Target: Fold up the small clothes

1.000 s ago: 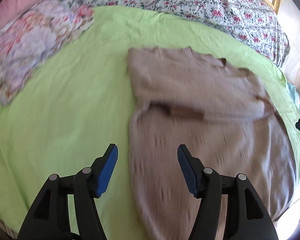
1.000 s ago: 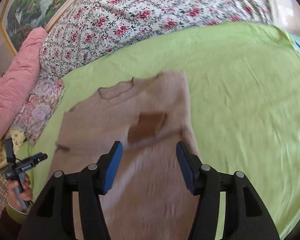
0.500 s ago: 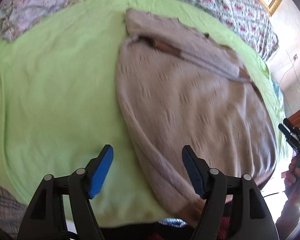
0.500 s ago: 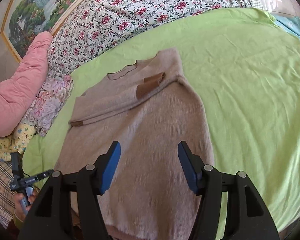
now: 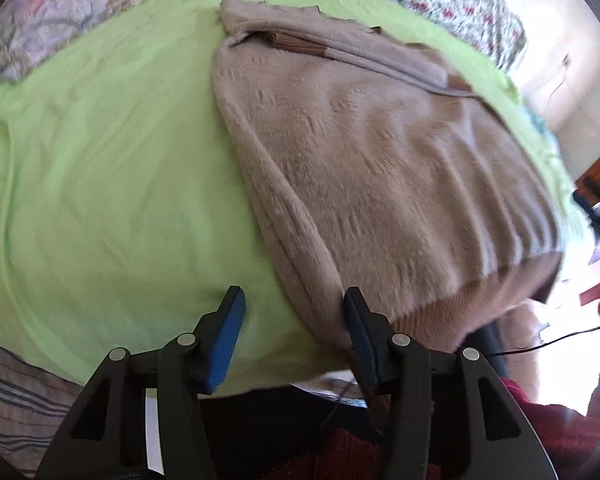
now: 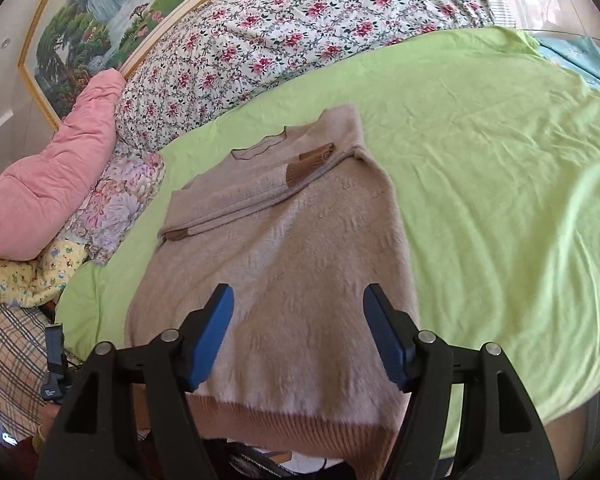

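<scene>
Now, left gripper [image 5: 292, 318]: my jaws have just been closing but stand apart on nothing; the sweater's [image 5: 364, 152] side edge by its hem corner lies between them, the right pad just at the knit, no pinch that I can see.
Right gripper [image 6: 298, 330]: my jaws have just been opening and stand wide apart over the sweater's lower body, holding nothing.
What changed: a second ago both my grippers looked at the sweater's chest and folded sleeves; now both have drawn back to its hem [image 6: 300, 420], which hangs a little past the bed's near edge.
Sweater: flat, face down I think, on the green sheet [image 6: 500, 200], collar far from me, both sleeves folded across the upper back, brown cuffs showing.
Around the sweater: floral quilt [image 6: 284, 40] beyond the collar, pink pillow [image 6: 56, 184] off its left.
Meaning: I judge the sleeve folds done; next I take the two hem corners and carry them toward the collar.
Risk: fluffy knit may slip from a shallow pinch.
</scene>
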{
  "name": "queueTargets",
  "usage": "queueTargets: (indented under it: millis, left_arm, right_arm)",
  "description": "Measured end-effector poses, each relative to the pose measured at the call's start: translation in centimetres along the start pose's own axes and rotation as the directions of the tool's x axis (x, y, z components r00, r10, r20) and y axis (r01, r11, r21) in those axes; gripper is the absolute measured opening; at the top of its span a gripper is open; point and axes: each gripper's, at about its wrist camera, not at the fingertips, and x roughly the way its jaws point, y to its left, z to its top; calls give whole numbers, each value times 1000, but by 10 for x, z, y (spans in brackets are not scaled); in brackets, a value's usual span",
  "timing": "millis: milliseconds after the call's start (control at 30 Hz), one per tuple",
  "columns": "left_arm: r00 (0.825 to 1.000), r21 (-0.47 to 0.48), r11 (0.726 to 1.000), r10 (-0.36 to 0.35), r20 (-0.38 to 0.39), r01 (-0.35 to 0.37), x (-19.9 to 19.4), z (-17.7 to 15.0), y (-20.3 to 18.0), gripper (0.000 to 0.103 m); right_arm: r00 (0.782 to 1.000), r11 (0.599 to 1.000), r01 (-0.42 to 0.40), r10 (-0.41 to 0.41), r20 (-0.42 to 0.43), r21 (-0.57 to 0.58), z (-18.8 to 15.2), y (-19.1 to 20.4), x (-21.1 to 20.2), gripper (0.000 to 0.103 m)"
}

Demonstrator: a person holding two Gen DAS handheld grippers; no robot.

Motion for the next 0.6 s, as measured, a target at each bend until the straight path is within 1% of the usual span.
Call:
queueTargets:
  millis: [100, 133, 167, 233, 267, 300, 333, 367, 400, 433, 467, 533, 600]
  left_arm:
    - [995, -46, 994, -99, -22, 98, 1, -1, 8, 66]
    - [991, -57, 990, -128, -31, 126, 2, -1, 8, 73]
    - [989, -60, 988, -143, -40, 140, 2, 0, 8, 77]
    - [988, -44, 990, -137, -65, 135, 8, 0, -4, 79]
    - [990, -32, 992, -124, -73, 122, 12, -1, -9, 78]
    - [992, -8, 996, -95, -79, 94, 15, 0, -14, 78]
    - [996, 25, 998, -54, -75, 56, 17, -1, -21, 72]
    - [997, 54, 998, -24, -69, 28, 18, -2, -24, 58]
    - [998, 83, 997, -1, -63, 6, 19, -3, -26, 48]
    - [998, 102, 995, 5, -59, 1, 17, -4, -26, 24]
    - [998, 102, 995, -9, -60, 15, 15, -6, -22, 14]
    - [998, 84, 995, -51, -48, 55, 11, -8, -14, 13]
    - [996, 84, 993, -75, -46, 78, 9, -10, -9, 13]
  right_arm:
    - [1000, 1000, 1, -1, -14, -7, -8, -3, -3, 68]
    - [1000, 1000, 0, 0, -20, -9, -10, -4, -4, 68]
    - [1000, 1000, 0, -1, -23, -9, -12, -5, -5, 68]
    - [1000, 1000, 5, -6, -31, -12, -17, -7, -8, 68]
    - [999, 1000, 9, -9, -33, -11, -18, -9, -8, 68]
    - [999, 1000, 11, -11, -35, -8, -20, -10, -9, 68]
    - [999, 1000, 15, -15, -40, -1, -21, -13, -10, 68]
    - [999, 1000, 17, -17, -43, 2, -22, -14, -11, 68]
    - [999, 1000, 21, -21, -48, 2, -24, -17, -13, 68]
    - [998, 1000, 24, -24, -51, 1, -26, -19, -15, 68]
    - [998, 1000, 27, -27, -54, -4, -28, -21, -18, 68]
    - [997, 1000, 25, -27, -73, -19, -36, -28, -25, 68]
    - [995, 999, 30, -32, -97, -24, -42, -35, -27, 68]
